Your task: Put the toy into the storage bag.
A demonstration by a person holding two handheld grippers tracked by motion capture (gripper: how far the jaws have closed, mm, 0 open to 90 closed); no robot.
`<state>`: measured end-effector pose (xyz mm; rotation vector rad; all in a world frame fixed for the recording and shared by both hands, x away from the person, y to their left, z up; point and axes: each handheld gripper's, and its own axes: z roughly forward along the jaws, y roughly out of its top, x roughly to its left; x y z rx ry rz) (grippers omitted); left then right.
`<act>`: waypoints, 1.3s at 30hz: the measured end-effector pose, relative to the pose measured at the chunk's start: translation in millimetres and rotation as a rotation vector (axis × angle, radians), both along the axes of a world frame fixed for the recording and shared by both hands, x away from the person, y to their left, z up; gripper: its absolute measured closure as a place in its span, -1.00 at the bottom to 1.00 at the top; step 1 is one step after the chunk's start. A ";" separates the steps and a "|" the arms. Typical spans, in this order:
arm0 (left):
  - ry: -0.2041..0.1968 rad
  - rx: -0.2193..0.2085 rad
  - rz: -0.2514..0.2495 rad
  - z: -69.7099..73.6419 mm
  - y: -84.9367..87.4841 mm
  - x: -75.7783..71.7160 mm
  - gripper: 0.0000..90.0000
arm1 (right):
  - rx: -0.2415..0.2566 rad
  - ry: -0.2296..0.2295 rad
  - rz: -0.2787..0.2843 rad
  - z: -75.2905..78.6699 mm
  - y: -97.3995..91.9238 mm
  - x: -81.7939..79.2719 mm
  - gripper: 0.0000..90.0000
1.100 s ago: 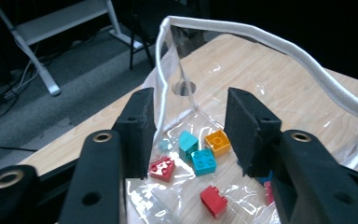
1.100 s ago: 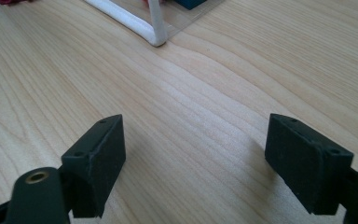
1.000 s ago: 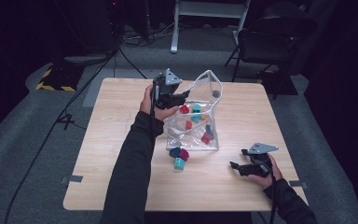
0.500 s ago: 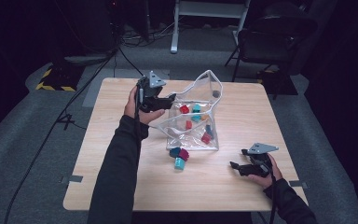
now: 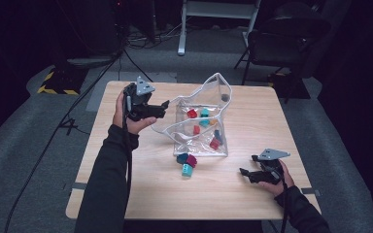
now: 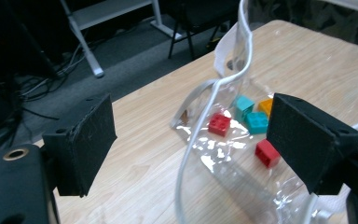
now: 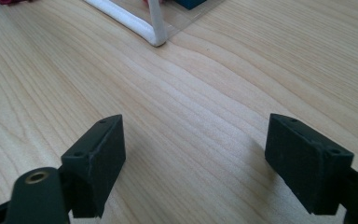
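Dark long sleeves; black left claw (image 5: 161, 108) with grey triangular plate, trailing cable, square pads.

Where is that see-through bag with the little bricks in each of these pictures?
High view: the clear bag stands at the table's middle, bricks inside.
Left gripper view: it rises between the open jaws of the left hand-held gripper, right of centre.
Right gripper view: its white-edged corner pokes in at the top.
Shared landmark: the bag's white edging.
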<state>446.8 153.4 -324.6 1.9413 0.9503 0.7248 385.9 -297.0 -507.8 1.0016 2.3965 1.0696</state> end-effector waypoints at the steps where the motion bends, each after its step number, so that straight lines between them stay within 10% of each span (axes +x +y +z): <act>1: -0.002 0.003 0.002 -0.7 2.9 -1.6 -0.65 | 0.000 0.000 0.000 0.0 0.0 0.0 -0.54; 17: 0.021 0.034 0.041 -23.4 38.8 -28.1 -0.64 | 0.000 0.000 0.000 0.0 0.0 0.0 -0.55; 39: 0.126 0.090 0.008 -91.8 55.6 -62.6 -0.64 | 0.000 0.000 -0.003 0.0 0.1 0.0 -0.55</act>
